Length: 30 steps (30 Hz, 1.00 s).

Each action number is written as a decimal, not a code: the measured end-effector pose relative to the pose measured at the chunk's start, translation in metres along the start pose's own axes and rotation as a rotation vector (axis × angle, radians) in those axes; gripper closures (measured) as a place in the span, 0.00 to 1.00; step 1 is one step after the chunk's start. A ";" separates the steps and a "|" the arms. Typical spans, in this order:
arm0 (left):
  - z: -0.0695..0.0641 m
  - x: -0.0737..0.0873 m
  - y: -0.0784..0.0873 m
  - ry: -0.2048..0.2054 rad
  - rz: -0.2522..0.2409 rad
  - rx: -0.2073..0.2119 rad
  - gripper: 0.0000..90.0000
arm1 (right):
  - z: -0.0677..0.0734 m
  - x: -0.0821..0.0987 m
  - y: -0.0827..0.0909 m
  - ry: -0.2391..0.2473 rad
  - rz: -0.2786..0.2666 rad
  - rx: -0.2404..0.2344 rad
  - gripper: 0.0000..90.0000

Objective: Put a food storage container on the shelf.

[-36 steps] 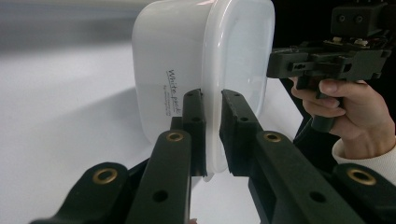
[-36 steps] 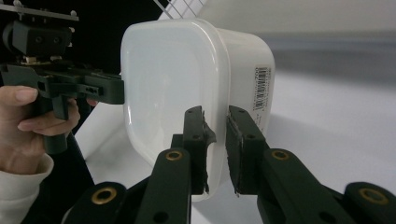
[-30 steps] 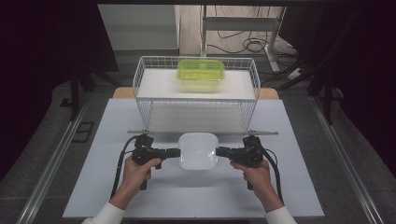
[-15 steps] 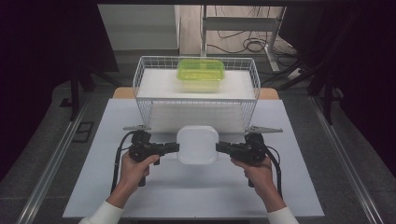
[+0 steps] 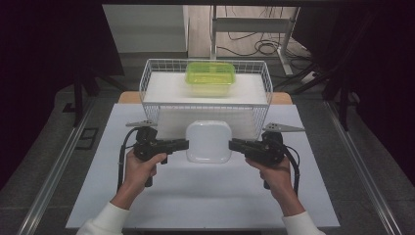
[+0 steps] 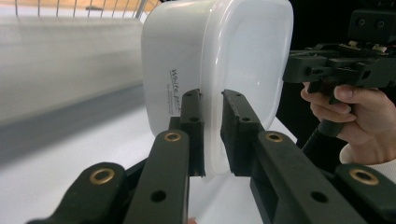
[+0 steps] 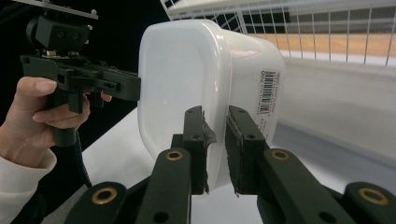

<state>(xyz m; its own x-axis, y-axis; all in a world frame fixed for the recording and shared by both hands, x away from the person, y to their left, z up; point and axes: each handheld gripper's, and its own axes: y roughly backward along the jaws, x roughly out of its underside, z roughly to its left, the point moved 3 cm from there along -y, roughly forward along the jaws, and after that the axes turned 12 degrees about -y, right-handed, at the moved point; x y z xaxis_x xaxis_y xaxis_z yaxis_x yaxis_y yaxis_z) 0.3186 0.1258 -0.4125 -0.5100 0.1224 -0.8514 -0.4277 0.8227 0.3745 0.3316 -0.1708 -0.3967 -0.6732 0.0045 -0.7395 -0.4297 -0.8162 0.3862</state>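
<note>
A white lidded plastic container (image 5: 209, 141) hangs above the white table, just in front of the wire basket. My left gripper (image 5: 185, 144) is shut on the container's left rim, and my right gripper (image 5: 232, 145) is shut on its right rim. In the left gripper view the jaws pinch the lid's edge of the container (image 6: 215, 70), with the other gripper (image 6: 336, 70) beyond it. In the right gripper view the container (image 7: 205, 79) sits between the jaws, its barcode label facing right, and the other hand's gripper (image 7: 79, 79) holds the far side.
A white wire basket (image 5: 147, 88) stands at the back of the table with a green-lidded clear container (image 5: 210, 77) inside. The white table top (image 5: 205, 196) spreads in front of the hands. Metal rails run along both sides.
Both grippers have risen together with the white container held between them, and it now sits higher and closer to the basket's front wall.
</note>
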 end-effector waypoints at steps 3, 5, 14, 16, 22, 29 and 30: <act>-0.001 -0.008 0.003 -0.014 -0.009 -0.001 0.89 | 0.005 -0.008 0.003 0.014 -0.007 -0.003 0.87; -0.002 -0.013 0.004 -0.020 -0.014 0.000 0.89 | 0.008 -0.012 0.005 0.023 -0.012 -0.006 0.87; -0.001 -0.030 0.009 -0.028 -0.031 -0.008 0.89 | 0.012 -0.030 0.006 0.039 -0.029 -0.026 0.87; 0.000 -0.032 0.009 -0.028 -0.034 -0.007 0.89 | 0.013 -0.033 0.006 0.039 -0.030 -0.026 0.87; 0.000 -0.044 0.011 -0.040 -0.039 -0.015 0.89 | 0.015 -0.044 0.006 0.047 -0.037 -0.031 0.87; 0.001 -0.059 0.013 -0.040 -0.045 -0.021 0.89 | 0.016 -0.057 0.007 0.047 -0.045 -0.033 0.87; 0.001 -0.061 0.013 -0.039 -0.046 -0.023 0.89 | 0.016 -0.059 0.007 0.049 -0.048 -0.034 0.87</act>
<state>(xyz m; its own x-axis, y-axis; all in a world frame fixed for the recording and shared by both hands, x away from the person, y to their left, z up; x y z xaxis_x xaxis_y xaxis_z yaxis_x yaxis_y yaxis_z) 0.3454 0.1295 -0.3561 -0.4604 0.1068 -0.8812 -0.4669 0.8152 0.3428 0.3585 -0.1676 -0.3415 -0.6217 0.0166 -0.7831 -0.4399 -0.8346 0.3316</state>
